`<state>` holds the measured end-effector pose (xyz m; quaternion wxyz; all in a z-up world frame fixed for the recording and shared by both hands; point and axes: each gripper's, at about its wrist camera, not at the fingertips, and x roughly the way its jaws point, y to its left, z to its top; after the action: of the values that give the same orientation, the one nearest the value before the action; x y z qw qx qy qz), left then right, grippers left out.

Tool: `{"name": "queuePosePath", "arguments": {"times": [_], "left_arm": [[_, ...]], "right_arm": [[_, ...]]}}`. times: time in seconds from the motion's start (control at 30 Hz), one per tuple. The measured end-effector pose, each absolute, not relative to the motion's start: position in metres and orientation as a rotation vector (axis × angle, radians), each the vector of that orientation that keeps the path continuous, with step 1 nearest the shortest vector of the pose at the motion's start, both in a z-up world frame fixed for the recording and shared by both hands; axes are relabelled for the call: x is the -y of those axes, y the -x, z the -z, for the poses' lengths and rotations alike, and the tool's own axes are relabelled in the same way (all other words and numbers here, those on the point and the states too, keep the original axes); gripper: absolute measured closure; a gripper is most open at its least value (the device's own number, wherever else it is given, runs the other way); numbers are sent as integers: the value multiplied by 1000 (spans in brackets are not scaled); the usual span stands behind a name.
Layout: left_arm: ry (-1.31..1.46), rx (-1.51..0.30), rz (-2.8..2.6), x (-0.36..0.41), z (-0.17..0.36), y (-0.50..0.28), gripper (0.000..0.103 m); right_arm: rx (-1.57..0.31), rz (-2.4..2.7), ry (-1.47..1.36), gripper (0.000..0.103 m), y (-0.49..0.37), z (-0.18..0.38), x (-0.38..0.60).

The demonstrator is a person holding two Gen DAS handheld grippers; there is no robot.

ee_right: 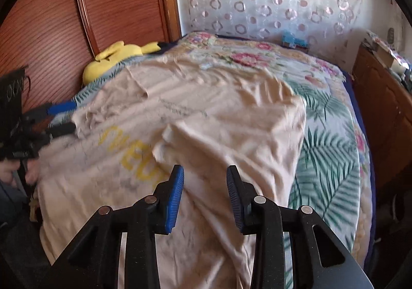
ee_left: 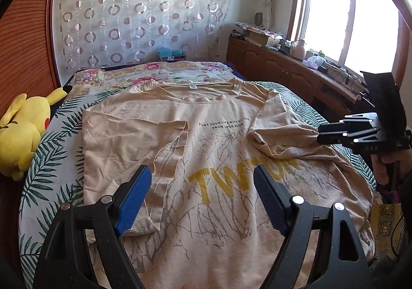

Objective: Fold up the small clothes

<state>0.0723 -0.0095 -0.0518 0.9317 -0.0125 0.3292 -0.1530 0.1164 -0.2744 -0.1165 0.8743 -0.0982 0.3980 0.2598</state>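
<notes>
The beige T-shirt (ee_left: 206,139) is spread on the bed (ee_left: 46,160), its left sleeve already folded inward. The right sleeve (ee_left: 280,134) is pinched by the right tool (ee_left: 322,135); the left tool (ee_left: 203,198) is held spread. Next, this sleeve is to be laid across the chest.

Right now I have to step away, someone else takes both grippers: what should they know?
Left gripper: open, hovering over the beige T-shirt, holding nothing.
Right gripper: shut on the right sleeve, pulling it inward over the chest.
The T-shirt lies print up on the leaf-print bedspread.
Done: left sleeve folded in.
Left: lay the right sleeve flat, then fold the body.
</notes>
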Motion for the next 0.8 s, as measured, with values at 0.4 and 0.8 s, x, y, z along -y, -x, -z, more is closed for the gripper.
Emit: {"name": "queuePosePath", "arguments": {"times": [0.4,0.8], "left_arm": [[11,-686,320,16,53,-72,21],[15,-699,322,17,59,-72,21]], "right_arm": [[-854,-443,103,67,-147,130,316],[-845,-398,259,97,-130,138,297]]}}
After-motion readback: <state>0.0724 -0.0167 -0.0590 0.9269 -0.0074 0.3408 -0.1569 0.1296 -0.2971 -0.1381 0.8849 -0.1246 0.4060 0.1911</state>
